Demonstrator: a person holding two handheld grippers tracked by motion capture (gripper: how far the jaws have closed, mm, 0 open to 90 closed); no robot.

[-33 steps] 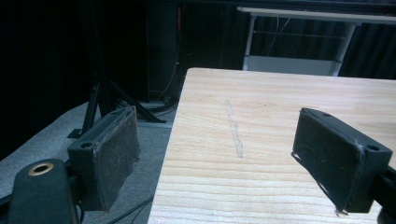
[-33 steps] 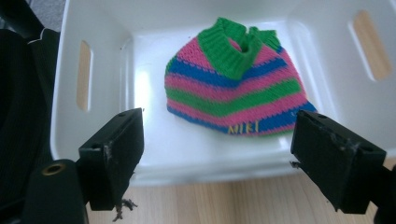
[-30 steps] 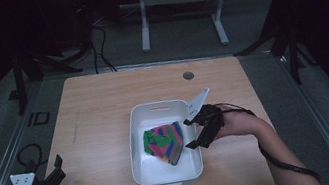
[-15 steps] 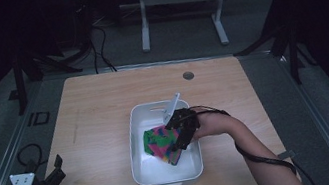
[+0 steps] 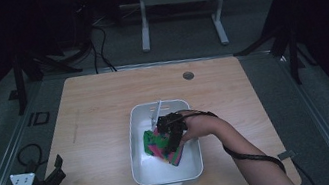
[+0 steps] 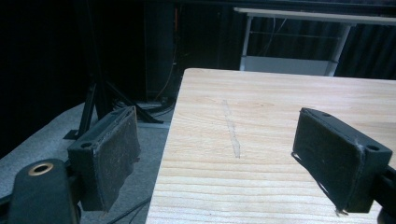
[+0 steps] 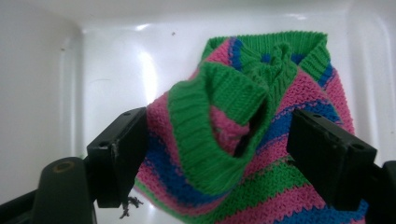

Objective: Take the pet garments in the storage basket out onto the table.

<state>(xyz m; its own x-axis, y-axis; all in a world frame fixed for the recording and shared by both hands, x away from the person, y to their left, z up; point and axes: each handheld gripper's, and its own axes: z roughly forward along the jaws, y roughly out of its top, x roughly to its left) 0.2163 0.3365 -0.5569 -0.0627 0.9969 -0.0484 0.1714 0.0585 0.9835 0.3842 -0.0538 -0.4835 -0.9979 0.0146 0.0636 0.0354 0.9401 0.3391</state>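
- Two grippers are at work: the right gripper [image 5: 169,140] is down inside the white tub [image 5: 136,143] at the middle of the high view, the left gripper [image 5: 51,181] sits idle at the lower left, over the surface [image 5: 100,113] edge.
- Striped knit [image 7: 243,135], in pink, green and blue, lies bunched in the tub, toward its right wall in the high view.
- Right jaws have just been closing and now straddle a raised green-ribbed fold of the knit; in the right gripper view the left pad looks to be touching the cloth, the right pad stands just beside it, so the grip is not yet made.
- Left jaws are spread wide with nothing between them, only bare wood beyond.
- Risk, as I judge it: the jaws may pinch only the loose ribbed hem, and the rest of the knit would sag or slip free on a lift.
- Risk: pressing lower could jam the pads against the tub floor and shove the light tub across the surface, as the left gripper is not steadying it.
- Risk: loose threads near the left pad could snag.
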